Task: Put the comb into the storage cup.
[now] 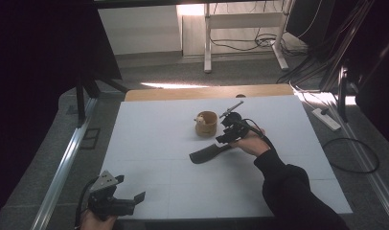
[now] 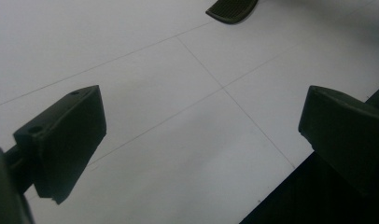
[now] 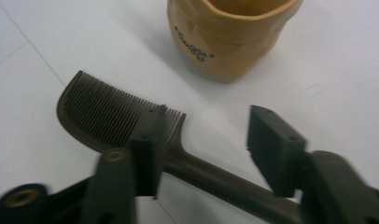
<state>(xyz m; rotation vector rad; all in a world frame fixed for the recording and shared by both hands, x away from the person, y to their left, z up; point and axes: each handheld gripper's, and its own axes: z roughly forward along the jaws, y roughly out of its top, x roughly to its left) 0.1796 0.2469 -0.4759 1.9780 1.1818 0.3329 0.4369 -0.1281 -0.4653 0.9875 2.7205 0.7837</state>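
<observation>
Right gripper (image 3: 204,149) | jaws apart, unclamped | comb (image 3: 108,114) handle between them, below

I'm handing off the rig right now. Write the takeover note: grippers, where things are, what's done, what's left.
Right gripper: low over the comb, jaws straddling its handle where it meets the teeth; not clearly pinching yet, so count it open.
Left gripper: open, holding nothing, at the near left of the mat.
Comb: flat on the mat, teeth end toward the left gripper, handle toward the right hand.
Cup: upright, just beyond the comb, apart from it.
Done: right gripper is lined up on the comb.
Left: close on the handle and lift; probably the comb goes to the cup.
</observation>
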